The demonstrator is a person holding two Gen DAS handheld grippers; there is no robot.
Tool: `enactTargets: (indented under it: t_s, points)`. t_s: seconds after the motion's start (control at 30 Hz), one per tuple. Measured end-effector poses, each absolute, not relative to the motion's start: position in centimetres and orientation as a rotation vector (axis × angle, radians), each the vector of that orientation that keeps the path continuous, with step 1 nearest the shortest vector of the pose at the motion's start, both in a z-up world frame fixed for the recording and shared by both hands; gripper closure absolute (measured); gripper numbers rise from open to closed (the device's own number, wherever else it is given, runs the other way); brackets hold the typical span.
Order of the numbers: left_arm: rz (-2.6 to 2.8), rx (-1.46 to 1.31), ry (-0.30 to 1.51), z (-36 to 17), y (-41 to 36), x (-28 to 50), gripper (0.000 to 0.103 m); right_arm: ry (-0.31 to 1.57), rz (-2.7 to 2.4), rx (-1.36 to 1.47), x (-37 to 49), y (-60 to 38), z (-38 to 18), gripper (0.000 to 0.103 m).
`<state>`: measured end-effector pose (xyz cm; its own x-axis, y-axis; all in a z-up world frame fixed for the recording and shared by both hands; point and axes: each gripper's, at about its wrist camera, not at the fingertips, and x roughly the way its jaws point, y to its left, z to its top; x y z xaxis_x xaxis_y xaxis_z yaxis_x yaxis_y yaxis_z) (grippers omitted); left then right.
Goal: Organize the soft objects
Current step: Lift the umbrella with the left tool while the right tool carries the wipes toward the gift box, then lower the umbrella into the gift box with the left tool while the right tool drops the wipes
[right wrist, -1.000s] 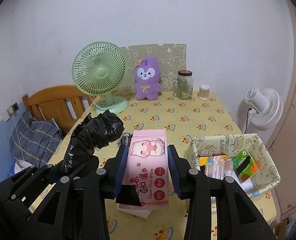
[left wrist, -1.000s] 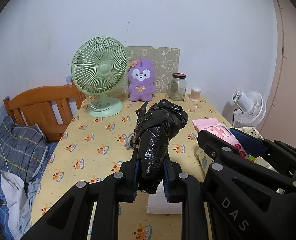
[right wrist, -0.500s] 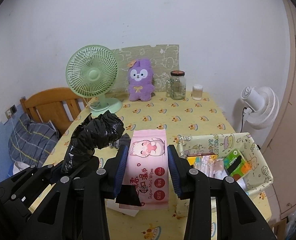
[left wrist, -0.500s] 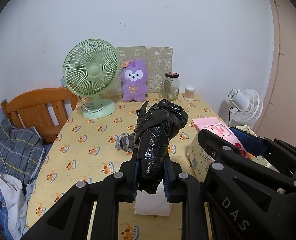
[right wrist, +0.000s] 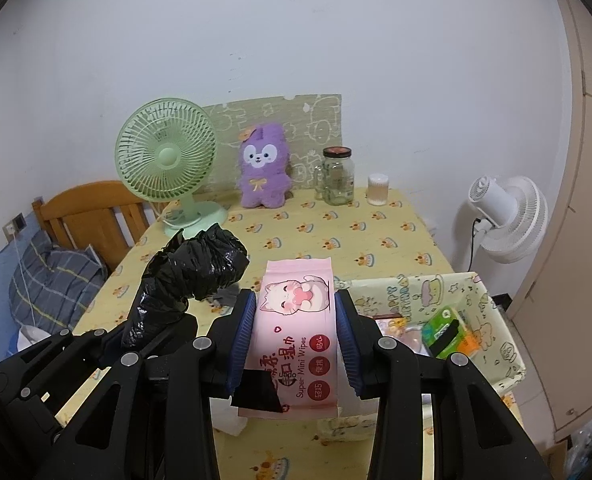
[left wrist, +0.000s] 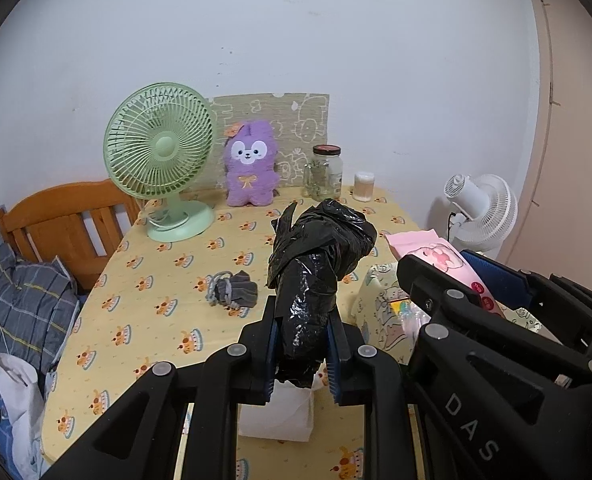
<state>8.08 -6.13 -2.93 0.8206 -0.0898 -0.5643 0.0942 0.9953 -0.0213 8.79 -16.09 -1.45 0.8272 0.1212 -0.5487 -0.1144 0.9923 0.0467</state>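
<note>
My left gripper (left wrist: 301,334) is shut on a roll of black plastic bags (left wrist: 315,276), held upright above the table; the roll also shows in the right wrist view (right wrist: 192,272). My right gripper (right wrist: 296,312) is shut on a pink pack of wet wipes (right wrist: 296,328), held above the table just left of a yellow patterned fabric basket (right wrist: 495,320). The pack shows in the left wrist view (left wrist: 447,264). A grey glove (left wrist: 232,288) lies mid-table. A purple plush toy (left wrist: 250,168) stands at the back. A white tissue pack (left wrist: 276,412) lies under the left gripper.
A green desk fan (left wrist: 160,156), a glass jar (left wrist: 327,172) and a small cotton-swab tub (left wrist: 363,186) stand at the table's back. The basket holds a green packet (right wrist: 445,330) and other items. A wooden chair (left wrist: 64,220) with clothes stands left; a white floor fan (right wrist: 503,216) stands right.
Both grippers have pulled back and up from the table, keeping their loads. The fan and plush look farther away, and the grey glove and white tissue pack have come into view.
</note>
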Motion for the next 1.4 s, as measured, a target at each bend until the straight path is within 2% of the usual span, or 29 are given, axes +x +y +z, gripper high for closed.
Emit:
enactTargets:
  t_s: [1.4]
  points:
    - [-0.23, 0.055, 0.636, -5.1, -16.8, 11.6, 0.084, 0.611, -0.006, 0.023, 11.2, -26.5, -3.7, 0.06]
